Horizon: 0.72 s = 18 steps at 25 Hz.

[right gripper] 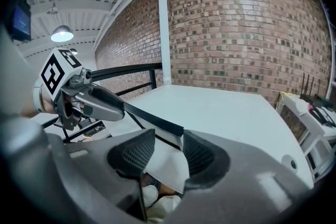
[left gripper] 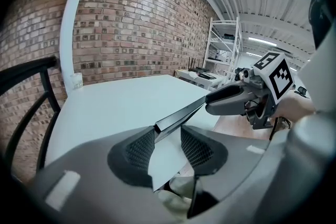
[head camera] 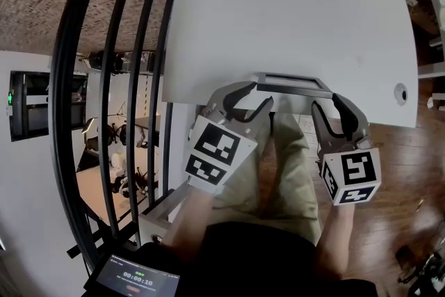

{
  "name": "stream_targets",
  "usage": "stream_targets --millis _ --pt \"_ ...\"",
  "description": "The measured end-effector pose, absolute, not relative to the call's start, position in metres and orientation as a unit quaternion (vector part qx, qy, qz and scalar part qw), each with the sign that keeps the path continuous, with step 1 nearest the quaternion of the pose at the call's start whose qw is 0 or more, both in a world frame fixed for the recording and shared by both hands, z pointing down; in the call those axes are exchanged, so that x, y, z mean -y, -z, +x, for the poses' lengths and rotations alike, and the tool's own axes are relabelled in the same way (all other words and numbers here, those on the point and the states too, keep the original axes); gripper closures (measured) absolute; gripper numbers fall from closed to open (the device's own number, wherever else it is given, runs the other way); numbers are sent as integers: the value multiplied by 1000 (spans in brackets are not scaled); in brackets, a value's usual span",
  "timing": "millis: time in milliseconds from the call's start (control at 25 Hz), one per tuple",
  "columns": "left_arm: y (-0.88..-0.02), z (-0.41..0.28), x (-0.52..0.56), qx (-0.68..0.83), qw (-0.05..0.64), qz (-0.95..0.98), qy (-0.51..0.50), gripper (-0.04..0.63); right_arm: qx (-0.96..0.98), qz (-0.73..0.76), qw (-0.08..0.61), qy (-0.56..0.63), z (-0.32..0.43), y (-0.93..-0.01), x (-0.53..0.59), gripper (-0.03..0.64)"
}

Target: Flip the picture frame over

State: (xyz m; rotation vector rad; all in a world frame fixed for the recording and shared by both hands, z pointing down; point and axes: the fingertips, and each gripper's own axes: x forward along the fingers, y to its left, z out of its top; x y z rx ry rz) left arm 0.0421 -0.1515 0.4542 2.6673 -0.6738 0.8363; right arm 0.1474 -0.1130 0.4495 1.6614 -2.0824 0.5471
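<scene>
1. At the near edge of the white table (head camera: 292, 17), the picture frame (head camera: 292, 85) is held between the two grippers, its dark near rail spanning from one to the other. Whether its far side rests on the tabletop cannot be told.
2. The left gripper (head camera: 252, 101) is closed on the frame's left corner. In the left gripper view the rail and pale panel are seen pinched between the meshed pads (left gripper: 140, 150).
3. The right gripper (head camera: 332, 110) is likewise clamped on the opposite corner, as its own view shows.
4. The frame is judged light and stiff: a thin rail round a flat panel. A glazed face is possible, so it should be treated as fragile and set down gently.
5. The rail looks smooth, so slipping during the turn is a risk. Hold is best kept on the corners, where the pads bite across the rail.
6. Ample bare tabletop lies beyond the frame for laying it over.
7. The black railing (head camera: 104, 80) stands to the left, and the table's near edge sits directly under the frame, so a turn away from the person is judged safer.
</scene>
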Motion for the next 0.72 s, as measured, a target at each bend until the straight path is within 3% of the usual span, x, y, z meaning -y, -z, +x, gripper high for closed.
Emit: stream_targets --millis 720 --pt "-456 48 182 238 108 918 -297 419 757 593 216 -170 153 -447 144 466"
